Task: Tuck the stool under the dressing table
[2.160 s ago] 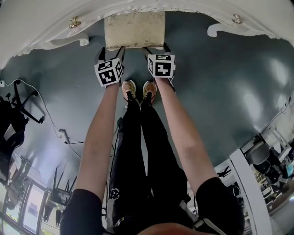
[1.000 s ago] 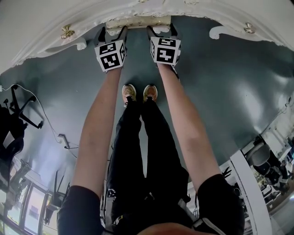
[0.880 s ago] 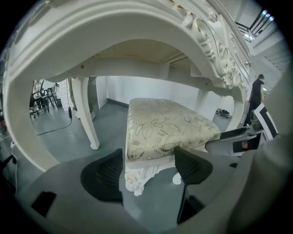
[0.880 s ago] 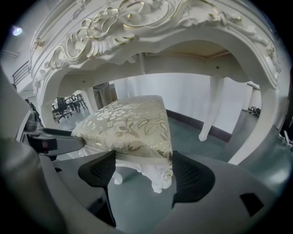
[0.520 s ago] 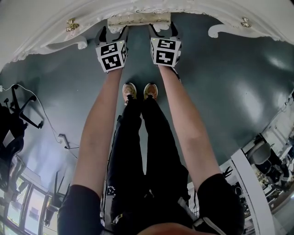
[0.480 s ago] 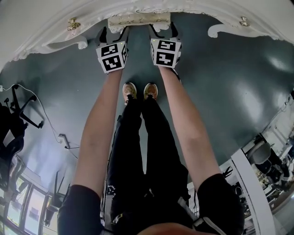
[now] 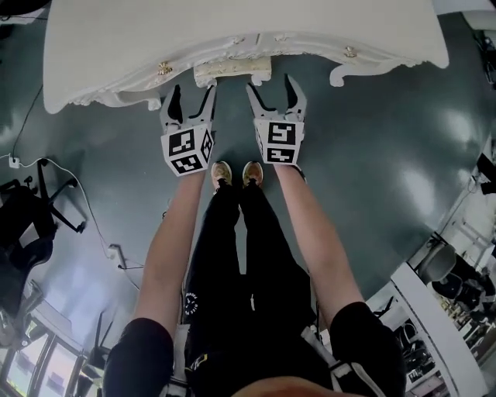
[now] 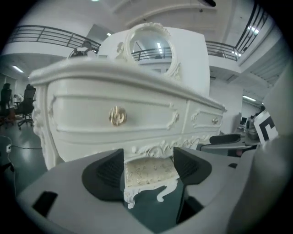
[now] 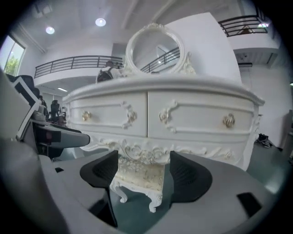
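Note:
The cream upholstered stool point(image 7: 232, 71) with carved white legs stands tucked under the white dressing table point(image 7: 232, 23); only its front edge shows in the head view. My left gripper point(image 7: 191, 97) and right gripper point(image 7: 271, 89) hover side by side just in front of the table, above the stool. Both are open with nothing between their fingers. In the left gripper view the stool point(image 8: 151, 176) shows beyond the gap of the left gripper point(image 8: 149, 168), under the drawer front point(image 8: 114, 116). The right gripper view shows the stool point(image 9: 137, 178) past the right gripper point(image 9: 144, 172).
A round mirror point(image 9: 155, 48) stands on the table's back. The person's shoes point(image 7: 232, 172) are on the dark green floor just behind the grippers. A black office chair point(image 7: 27, 217) and a cable point(image 7: 116, 252) lie at left; desks point(image 7: 442, 310) at lower right.
The stool slid further under the table. Both grippers then rose and drew back from its front edge, and the head view now takes in the whole tabletop.

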